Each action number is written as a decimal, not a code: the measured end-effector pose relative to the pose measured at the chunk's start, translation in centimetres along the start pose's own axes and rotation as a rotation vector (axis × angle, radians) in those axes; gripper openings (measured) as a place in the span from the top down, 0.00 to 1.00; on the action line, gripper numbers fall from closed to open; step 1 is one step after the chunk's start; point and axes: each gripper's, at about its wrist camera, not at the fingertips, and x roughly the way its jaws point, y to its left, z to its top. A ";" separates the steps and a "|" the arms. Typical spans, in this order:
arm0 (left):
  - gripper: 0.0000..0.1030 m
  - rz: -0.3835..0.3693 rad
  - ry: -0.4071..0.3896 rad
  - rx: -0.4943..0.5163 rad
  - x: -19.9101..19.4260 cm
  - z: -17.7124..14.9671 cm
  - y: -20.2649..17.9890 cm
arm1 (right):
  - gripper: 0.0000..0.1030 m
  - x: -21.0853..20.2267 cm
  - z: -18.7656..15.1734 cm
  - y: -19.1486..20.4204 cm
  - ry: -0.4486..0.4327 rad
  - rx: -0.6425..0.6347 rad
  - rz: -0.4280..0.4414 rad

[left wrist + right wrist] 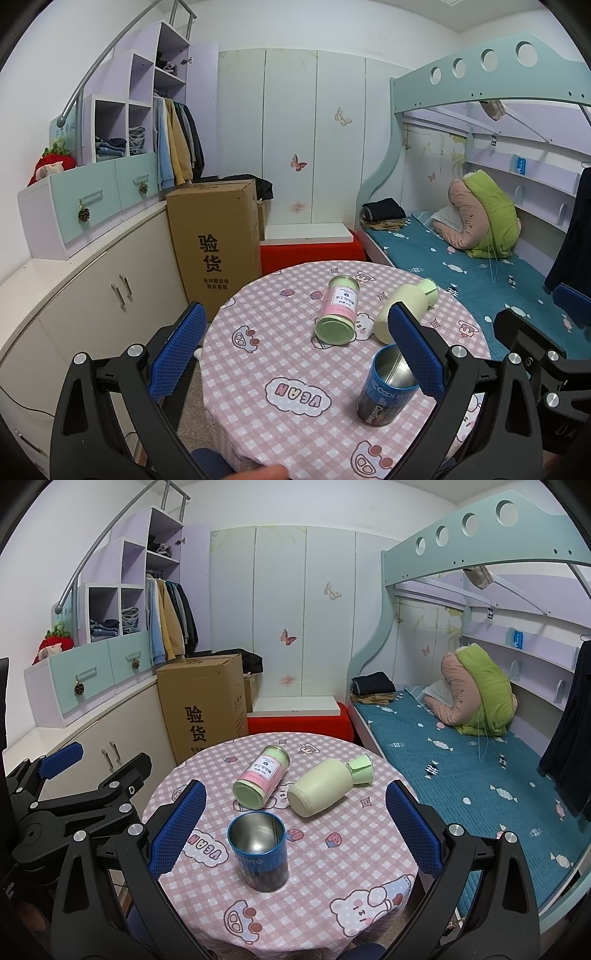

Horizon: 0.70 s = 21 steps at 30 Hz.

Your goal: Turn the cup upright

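A blue metal cup (259,851) stands upright, mouth up, on the round table with a pink checked cloth (332,871). It also shows in the left wrist view (386,387), partly behind my left gripper's right finger. My right gripper (295,829) is open, its blue pads on either side of the cup but not touching it. My left gripper (297,354) is open and empty, to the left of the cup; it shows in the right wrist view (59,760) at the far left.
A pink and green jar (260,777) and a pale green bottle (325,786) lie on their sides behind the cup. A cardboard box (203,709), a cabinet and a red bench stand beyond the table. A bunk bed (480,768) is at the right.
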 end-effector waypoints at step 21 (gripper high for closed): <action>0.08 0.011 -0.014 0.002 -0.1 0.0 -0.1 | 0.05 0.1 0.2 -0.2 0.002 0.000 0.003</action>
